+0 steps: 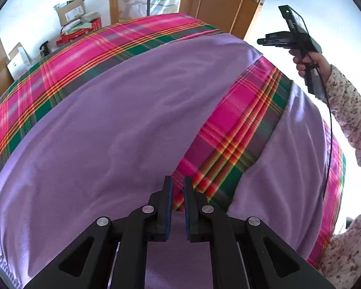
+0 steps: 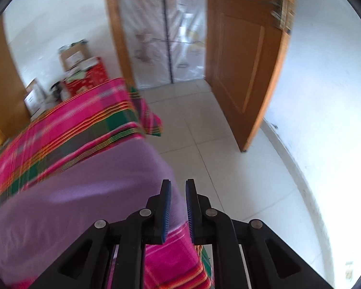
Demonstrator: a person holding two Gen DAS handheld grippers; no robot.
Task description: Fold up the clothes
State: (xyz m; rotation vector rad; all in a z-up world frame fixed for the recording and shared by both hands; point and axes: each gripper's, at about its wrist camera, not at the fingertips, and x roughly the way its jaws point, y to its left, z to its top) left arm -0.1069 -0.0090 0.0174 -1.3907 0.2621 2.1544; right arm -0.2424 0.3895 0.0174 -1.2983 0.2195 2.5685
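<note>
**Handling a soft lilac garment on the plaid bed**

Spreading across the plaid cover point(image 1: 67, 72), the garment point(image 1: 103, 130) lies flat, one part running off toward 4 o'clock. It looks light, limp and a little slippery (thin knit, I judge), so a hem or corner is the place to pinch. The left gripper point(image 1: 178, 192) hangs over it, jaws nearly together and empty. The right gripper point(image 2: 178, 200), likewise narrow and empty, hovers at the bed's edge.
</note>
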